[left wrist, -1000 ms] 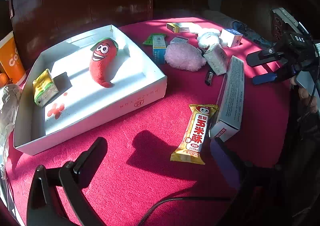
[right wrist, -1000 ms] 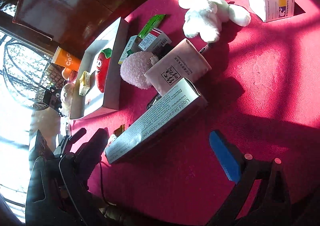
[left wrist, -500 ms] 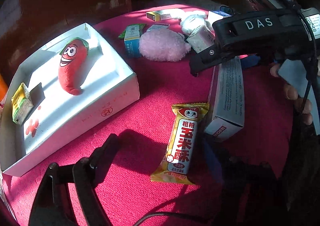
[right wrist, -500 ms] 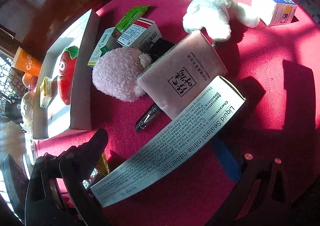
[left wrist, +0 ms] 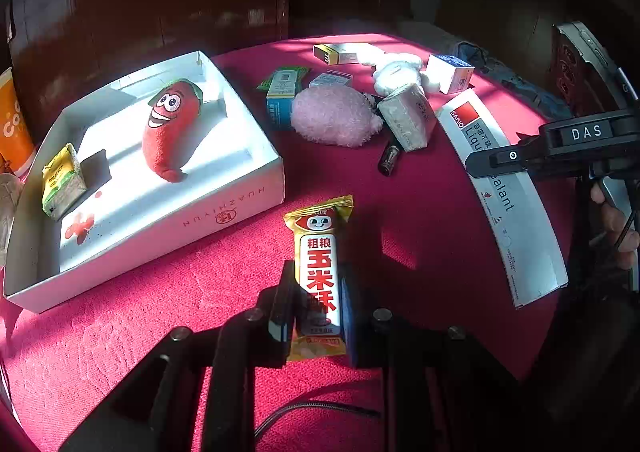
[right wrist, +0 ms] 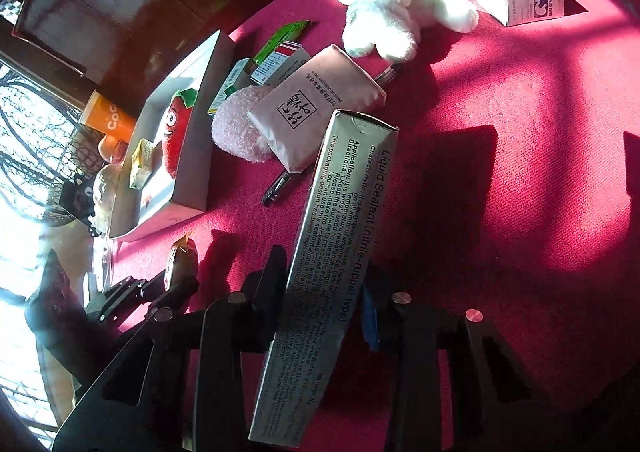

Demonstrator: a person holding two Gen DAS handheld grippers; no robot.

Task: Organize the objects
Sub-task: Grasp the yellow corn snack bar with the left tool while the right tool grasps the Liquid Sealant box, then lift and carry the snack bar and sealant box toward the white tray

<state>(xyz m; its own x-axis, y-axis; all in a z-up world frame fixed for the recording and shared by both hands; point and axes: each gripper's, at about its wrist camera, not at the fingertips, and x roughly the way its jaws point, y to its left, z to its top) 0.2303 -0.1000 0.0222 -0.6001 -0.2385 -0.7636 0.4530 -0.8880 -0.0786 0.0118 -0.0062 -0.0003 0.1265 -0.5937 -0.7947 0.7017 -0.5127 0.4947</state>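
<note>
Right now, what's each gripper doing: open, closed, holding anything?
Left gripper: jaws closing on the yellow snack bar, pads against its sides.
Right gripper: shut on the long sealant box.

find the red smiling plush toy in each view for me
Left wrist view: the red smiling plush toy lies upper left, inside the white cardboard box.
Right wrist view: it shows at left of centre, in the same box, seen edge-on.
Shared landmark: the fluffy pink pompom on the red cloth beside the box.
</note>
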